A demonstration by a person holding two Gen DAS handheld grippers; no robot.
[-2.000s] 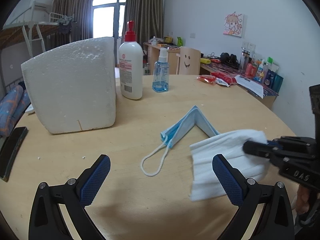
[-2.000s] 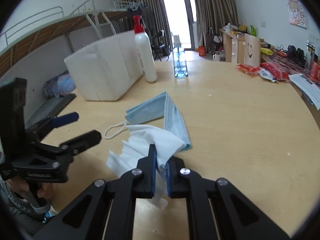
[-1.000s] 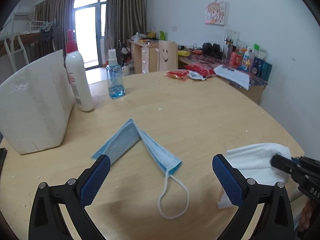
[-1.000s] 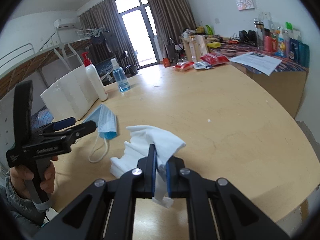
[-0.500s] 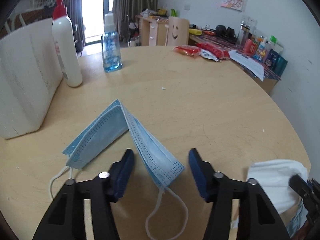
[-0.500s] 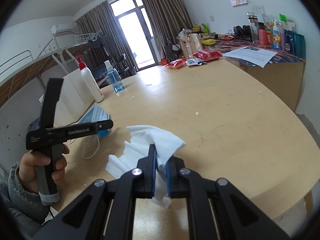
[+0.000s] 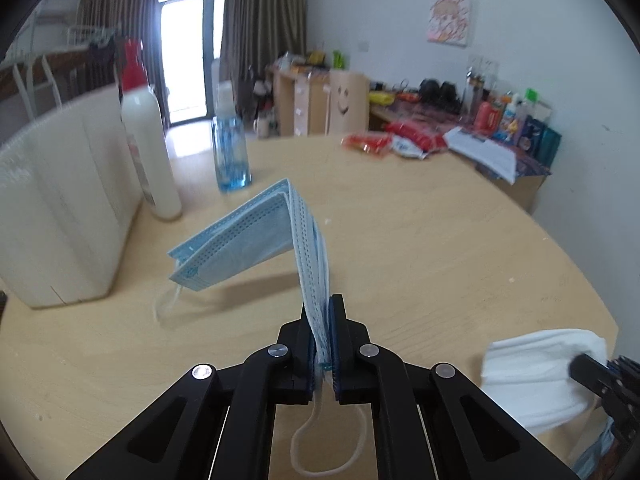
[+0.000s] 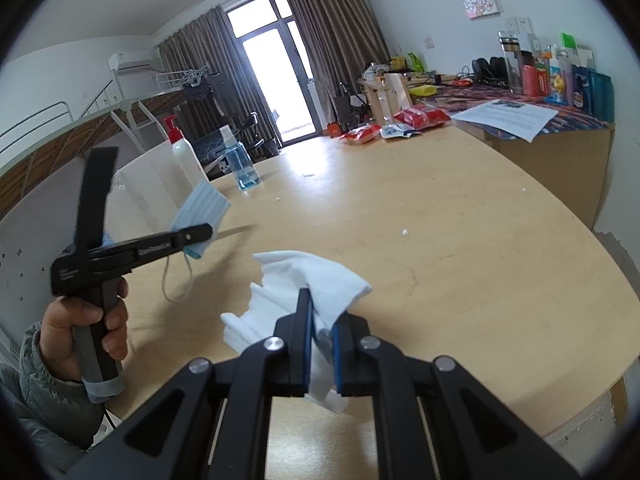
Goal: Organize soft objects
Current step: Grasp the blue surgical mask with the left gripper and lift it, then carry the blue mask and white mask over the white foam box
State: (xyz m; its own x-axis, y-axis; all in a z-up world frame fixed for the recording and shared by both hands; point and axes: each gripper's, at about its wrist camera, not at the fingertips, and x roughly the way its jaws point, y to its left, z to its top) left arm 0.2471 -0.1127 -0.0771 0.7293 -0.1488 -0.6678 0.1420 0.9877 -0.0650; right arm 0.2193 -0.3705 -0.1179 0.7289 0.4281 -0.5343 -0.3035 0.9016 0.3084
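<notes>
A folded blue face mask [image 7: 256, 236] hangs lifted off the round wooden table [image 7: 420, 248], pinched at one end by my left gripper [image 7: 322, 316], which is shut on it. One white ear loop [image 7: 328, 448] dangles below the jaws. In the right wrist view the mask [image 8: 202, 210] sticks out of the left gripper [image 8: 200, 236], which a hand [image 8: 86, 332] holds at the left. My right gripper [image 8: 320, 320] is shut on a crumpled white tissue [image 8: 308, 280] above the table's near edge; the same tissue [image 7: 544, 376] shows at the lower right of the left wrist view.
A white foam box [image 7: 60, 208], a white pump bottle with a red top [image 7: 148, 136] and a blue spray bottle [image 7: 230, 148] stand at the table's far left. Red snack packets [image 7: 384, 144] and papers [image 7: 484, 152] lie at the far side. A sleeve [image 8: 44, 400] is at lower left.
The left gripper's jaws closed from wide open onto the blue mask's end and raised it off the table. The right gripper kept its grip on the tissue and stayed put.
</notes>
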